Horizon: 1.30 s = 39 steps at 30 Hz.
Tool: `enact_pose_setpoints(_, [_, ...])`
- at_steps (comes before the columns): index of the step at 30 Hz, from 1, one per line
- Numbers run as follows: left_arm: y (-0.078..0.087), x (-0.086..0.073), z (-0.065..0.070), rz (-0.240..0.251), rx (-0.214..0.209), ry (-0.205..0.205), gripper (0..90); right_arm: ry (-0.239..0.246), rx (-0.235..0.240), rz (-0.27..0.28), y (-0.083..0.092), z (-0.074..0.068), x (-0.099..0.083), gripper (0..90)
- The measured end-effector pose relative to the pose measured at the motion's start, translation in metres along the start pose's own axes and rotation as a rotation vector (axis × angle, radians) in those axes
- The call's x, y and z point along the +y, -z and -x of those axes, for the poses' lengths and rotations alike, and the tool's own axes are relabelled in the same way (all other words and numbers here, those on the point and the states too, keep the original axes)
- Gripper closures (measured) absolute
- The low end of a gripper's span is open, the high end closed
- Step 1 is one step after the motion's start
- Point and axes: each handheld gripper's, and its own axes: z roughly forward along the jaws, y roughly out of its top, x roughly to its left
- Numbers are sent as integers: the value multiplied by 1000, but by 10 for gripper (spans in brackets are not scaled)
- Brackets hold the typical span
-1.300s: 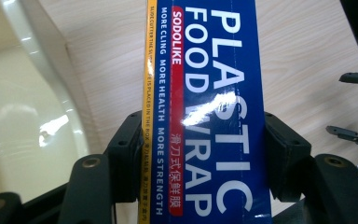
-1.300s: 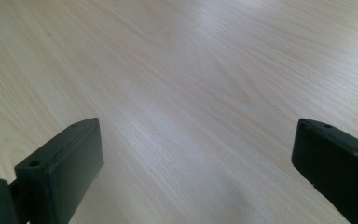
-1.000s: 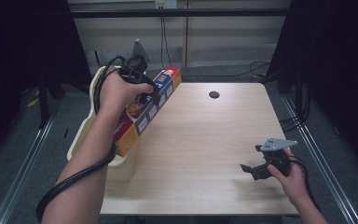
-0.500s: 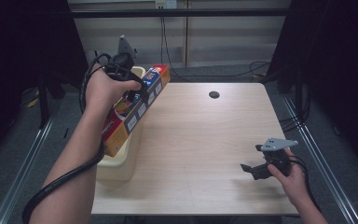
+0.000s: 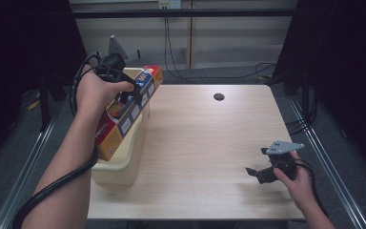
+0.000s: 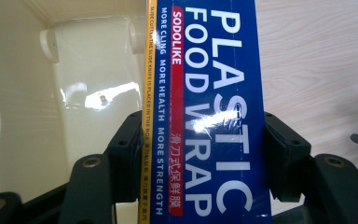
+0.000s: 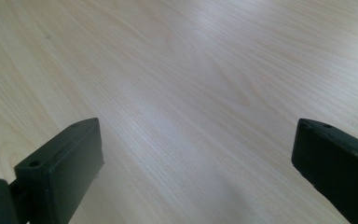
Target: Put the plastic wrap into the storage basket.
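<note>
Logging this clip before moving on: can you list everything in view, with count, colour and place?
plastic wrap box: 1, blue, red and yellow, held tilted over the bin
bin: 1, cream, at the table's left edge
table: 1, light wood, centre
hole: 1, dark, far side of the tabletop
cables: several, black, on the floor beyond the table
left gripper: 1, black, shut on the box
right gripper: 1, black, open, low over the table's near right

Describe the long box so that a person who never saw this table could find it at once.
Look at the wooden table, then at the cream tub at its left edge. Above that tub the left tool grips a long, narrow box. Its blue face reads "PLASTIC FOOD WRAP", and nothing else here carries lettering.
</note>
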Motion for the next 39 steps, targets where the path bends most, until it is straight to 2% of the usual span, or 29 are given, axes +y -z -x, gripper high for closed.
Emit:
enact_pose_setpoints(14, [3,-7,-12,11,17,38,410,13,2,0,-4,0,2,21])
enact_pose_setpoints(19, [7,-10,-15,23,7,55,410,13,6,-2,-5,0,3,21])
enact_pose_setpoints(28, [16,-13,-21,34,32,57,410,18,13,0,-7,-1,6,21])
enact_pose_setpoints(30, [16,-14,-22,39,33,71,410,19,11,0,-7,0,6,21])
enact_pose_setpoints(37, [18,-19,-29,46,52,78,410,24,13,1,-8,-1,7,21])
enact_pose_setpoints(39, [18,-20,-31,47,60,93,409,25,13,1,-9,-1,7,20])
